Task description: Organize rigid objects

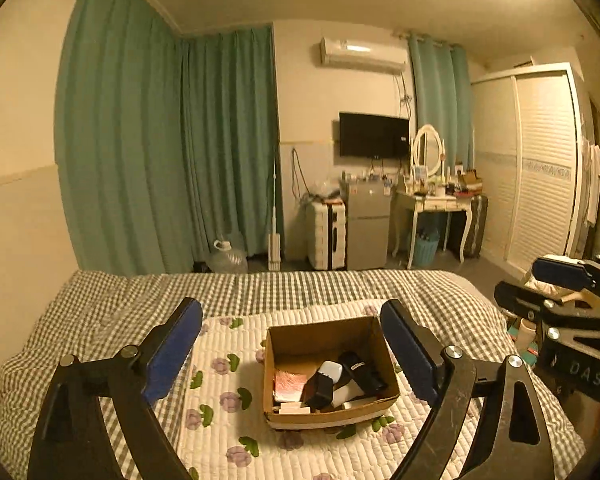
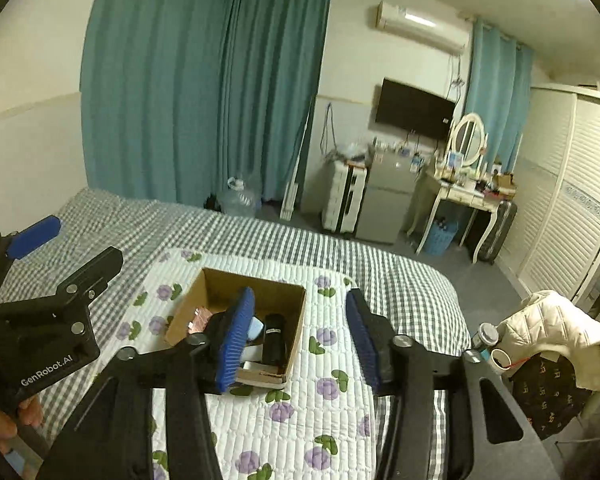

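Observation:
An open cardboard box [image 1: 284, 344] sits on a white floral quilted mat [image 1: 228, 412] on the bed. It holds several rigid items: a black cylinder [image 1: 362, 372], a black block with a white cap [image 1: 320, 386], a pink card [image 1: 289, 386] and white pieces. The box also shows in the right wrist view [image 2: 220, 284]. My left gripper [image 1: 296, 344] is open and empty, held above and just in front of the box. My right gripper [image 2: 300, 328] is open and empty, over the box's right side, its left finger [image 2: 236, 340] hiding part of the contents.
The bed has a grey checked cover [image 1: 100, 304]. A chair with a cream jacket [image 2: 556, 320] and cups [image 2: 486, 336] stands at the bed's right. Across the room are a dressing table [image 1: 436, 200], a small fridge [image 1: 368, 228], a suitcase [image 1: 326, 234] and a wardrobe [image 1: 540, 160].

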A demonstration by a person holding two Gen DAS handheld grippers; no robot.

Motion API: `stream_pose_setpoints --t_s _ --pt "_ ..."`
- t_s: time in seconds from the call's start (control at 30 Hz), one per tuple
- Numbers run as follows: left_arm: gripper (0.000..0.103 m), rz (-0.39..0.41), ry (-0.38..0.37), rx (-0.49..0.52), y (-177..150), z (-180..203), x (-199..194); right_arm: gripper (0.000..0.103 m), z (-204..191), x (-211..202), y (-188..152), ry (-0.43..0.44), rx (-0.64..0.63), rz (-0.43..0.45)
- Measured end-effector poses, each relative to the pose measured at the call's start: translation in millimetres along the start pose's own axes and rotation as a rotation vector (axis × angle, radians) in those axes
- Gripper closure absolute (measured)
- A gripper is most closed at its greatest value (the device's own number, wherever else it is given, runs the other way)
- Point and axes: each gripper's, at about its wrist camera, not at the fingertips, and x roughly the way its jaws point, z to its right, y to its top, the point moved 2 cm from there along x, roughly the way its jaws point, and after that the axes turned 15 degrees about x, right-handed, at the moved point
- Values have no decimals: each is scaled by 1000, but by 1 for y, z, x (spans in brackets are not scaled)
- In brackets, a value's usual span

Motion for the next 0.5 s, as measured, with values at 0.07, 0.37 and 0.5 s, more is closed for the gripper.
stream_pose_setpoints --t_s 0.07,0.37,0.5 --pt "10 3 10 9 -6 1 -7 39 3 -10 -11 9 28 21" --pt "0 37 65 -16 -51 6 -27 0 36 -34 -76 46 183 173" --pt "0 13 68 -65 -77 1 -27 0 45 -24 -92 50 202 152"
